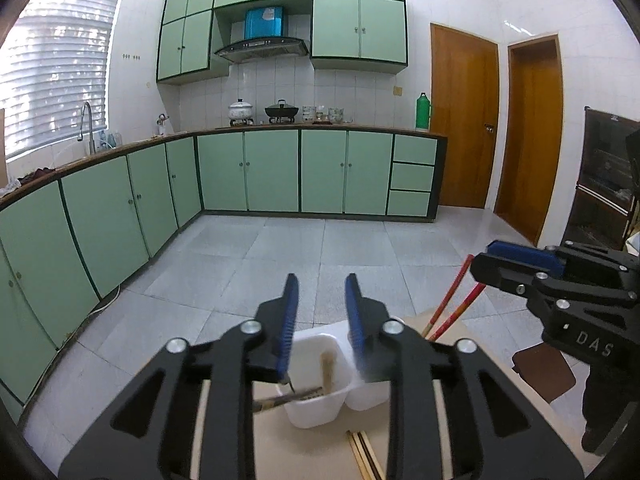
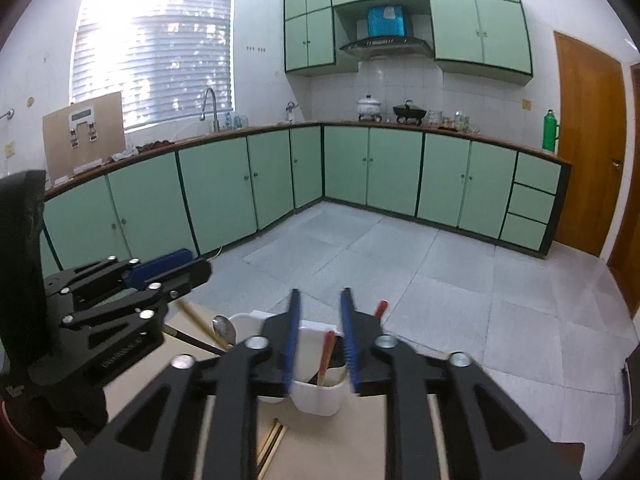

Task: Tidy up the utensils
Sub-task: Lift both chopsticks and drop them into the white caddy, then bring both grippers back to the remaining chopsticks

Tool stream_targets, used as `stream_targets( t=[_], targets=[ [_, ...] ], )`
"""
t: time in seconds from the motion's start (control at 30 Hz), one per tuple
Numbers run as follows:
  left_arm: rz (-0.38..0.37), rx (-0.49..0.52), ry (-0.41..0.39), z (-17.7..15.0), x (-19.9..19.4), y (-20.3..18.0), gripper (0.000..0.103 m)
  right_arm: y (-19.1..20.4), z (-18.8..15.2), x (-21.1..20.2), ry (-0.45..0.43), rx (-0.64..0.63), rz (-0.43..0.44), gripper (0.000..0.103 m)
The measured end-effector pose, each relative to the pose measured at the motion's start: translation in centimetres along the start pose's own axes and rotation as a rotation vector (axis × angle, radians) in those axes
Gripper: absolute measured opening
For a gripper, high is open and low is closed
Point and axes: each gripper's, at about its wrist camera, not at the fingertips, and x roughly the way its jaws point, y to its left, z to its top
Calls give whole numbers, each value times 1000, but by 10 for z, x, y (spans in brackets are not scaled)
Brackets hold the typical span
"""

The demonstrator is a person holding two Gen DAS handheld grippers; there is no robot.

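Hovering above the white utensil holder [image 1: 316, 396] on the bench [image 1: 312, 456], the left gripper [image 1: 322, 292] has its fingers spread, grasping nothing. The right gripper [image 2: 322, 300] is likewise released over the same holder. Red-tipped chopsticks [image 2: 326, 354] stand inside; loose chopsticks [image 2: 272, 440] lie on the bench nearby.
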Motion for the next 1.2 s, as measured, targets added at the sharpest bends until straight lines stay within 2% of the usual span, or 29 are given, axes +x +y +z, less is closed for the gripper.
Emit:
stream_targets(
  t=[0.13,0.23,0.27,0.33,0.43,0.53,0.7,0.83,1.03,1.2],
  targets=[
    [0,4,-14,-8,-20,-1,48,-4,-13,-25,-35,6,-29,51],
    [7,0,-7,-22,-38,-1,57,-5,-29,-45,-49,8,-50,66],
    [6,-7,0,-29,-44,-1,58,-5,-34,-49,-47,12,-53,68],
    [14,-20,16,-46,-56,-1,67,-5,-52,-60,-36,33,-56,76],
    [25,-32,47,-71,-69,0,75,-3,-77,-72,-16,69,-57,82],
    [27,-60,101,-101,-78,2,78,1,-104,-79,11,102,-66,89],
    [57,-76,192,-149,-88,4,82,10,-143,-84,70,121,-90,94],
    [81,-79,287,-186,-89,8,82,19,-173,-81,130,141,-103,94],
    [111,-82,393,-227,-89,8,82,35,-217,-73,246,153,-105,94],
    [123,-82,450,-243,-86,7,83,54,-242,-69,326,152,-78,91]
  ],
)
